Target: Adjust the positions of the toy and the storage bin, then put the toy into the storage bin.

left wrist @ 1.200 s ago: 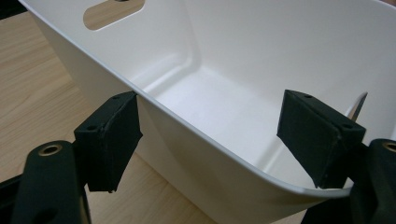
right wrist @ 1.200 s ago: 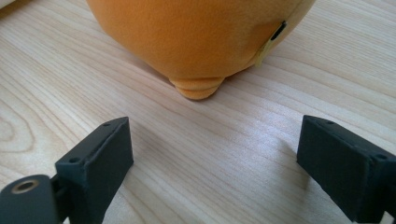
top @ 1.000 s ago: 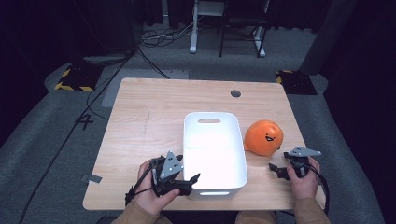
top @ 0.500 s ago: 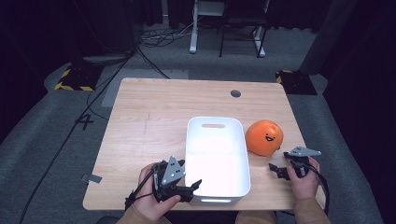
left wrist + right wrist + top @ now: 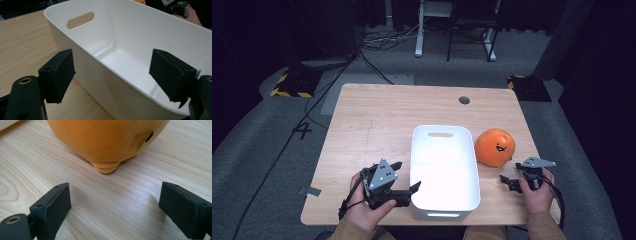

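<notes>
white bin shifted rightward, left gripper following

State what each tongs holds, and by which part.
Nothing held. Left tongs gape open astride the white bin's near wall; right tongs are open short of the orange plush.

Glossy smooth plastic bin, fuzzy cloth orange plush, matt wood-grain table.
</notes>
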A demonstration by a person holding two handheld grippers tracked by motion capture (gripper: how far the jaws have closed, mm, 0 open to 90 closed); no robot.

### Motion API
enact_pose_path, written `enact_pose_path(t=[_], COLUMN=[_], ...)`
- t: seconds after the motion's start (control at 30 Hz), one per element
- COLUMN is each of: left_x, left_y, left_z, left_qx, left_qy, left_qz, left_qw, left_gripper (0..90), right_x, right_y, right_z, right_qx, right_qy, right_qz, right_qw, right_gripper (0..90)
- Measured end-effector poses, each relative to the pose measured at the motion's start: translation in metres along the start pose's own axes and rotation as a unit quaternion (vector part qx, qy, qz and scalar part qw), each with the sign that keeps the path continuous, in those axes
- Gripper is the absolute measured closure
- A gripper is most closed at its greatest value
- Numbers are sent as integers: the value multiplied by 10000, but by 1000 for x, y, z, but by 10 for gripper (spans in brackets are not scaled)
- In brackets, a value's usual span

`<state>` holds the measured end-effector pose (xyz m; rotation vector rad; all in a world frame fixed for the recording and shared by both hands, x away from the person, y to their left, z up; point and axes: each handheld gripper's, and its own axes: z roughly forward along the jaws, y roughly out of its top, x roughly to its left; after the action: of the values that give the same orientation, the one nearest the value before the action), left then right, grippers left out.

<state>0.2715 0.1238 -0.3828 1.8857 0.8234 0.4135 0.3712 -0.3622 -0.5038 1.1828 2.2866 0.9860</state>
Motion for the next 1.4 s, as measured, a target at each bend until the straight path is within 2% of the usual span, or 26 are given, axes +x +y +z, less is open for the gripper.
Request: enact_pose_path(t=[0.1, 0.23, 0.37, 0.43, 0.57, 0.73, 0.77, 0.87, 1.03, 1.2, 1.23, 1.27, 1.33, 1.4], left_x=[13, 32, 51, 63, 83, 104, 108, 117, 124, 130, 131, 131, 132, 132], left_y=[-1, -6, -14, -20, -29, -45, -50, -61, -70, -79, -80, -82, -83, -84], left_z=[0, 3, 7, 10, 12, 18, 21, 29, 35, 38, 39, 40, 42, 45], left_qx=[-101, -56, 110, 205, 334, 605, 686, 967, 1171, 1376, 1413, 1557, 1661, 1777], left_qy=[326, 453, 725, 851, 881, 1081, 1164, 1309, 1280, 1264, 1260, 1324, 1356, 1417], left_qz=[175, -22, -118, -230, -427, -584, -621, -681, -841, -905, -906, -856, -796, -761], left_qw=[9993, 9990, 9972, 9959, 9946, 9906, 9889, 9843, 9812, 9782, 9777, 9751, 9735, 9709], left_gripper=[223, 225, 225, 228, 245, 243, 234, 233, 222, 212, 212, 208, 193, 190], right_x=[0, 0, 0, 0, 0, 0, 0, 0, 0, 0, 0, -1, -1, -1], right_y=[0, 0, 0, 0, 0, 0, 0, 0, 0, 0, 0, 0, 0, 0], right_z=[0, 0, 0, 0, 0, 0, 0, 0, 0, 0, 0, 0, 1, 1], right_qx=[9, 0, 7, 13, 1, 3, 3, 2, 2, -1, -1, -7, -7, -7], right_qy=[5, 0, 1, 5, 0, 0, -1, 0, 0, 2, 2, 9, 21, 19], right_qz=[-1, 0, -5, 3, -1, -3, -1, 0, 1, -13, -13, -19, -25, -26], right_qw=[10000, 10000, 10000, 10000, 10000, 10000, 10000, 10000, 10000, 10000, 10000, 10000, 10000, 10000], right_gripper=[105, 105, 105, 105, 105, 105, 105, 105, 106, 104, 104, 103, 102, 102])
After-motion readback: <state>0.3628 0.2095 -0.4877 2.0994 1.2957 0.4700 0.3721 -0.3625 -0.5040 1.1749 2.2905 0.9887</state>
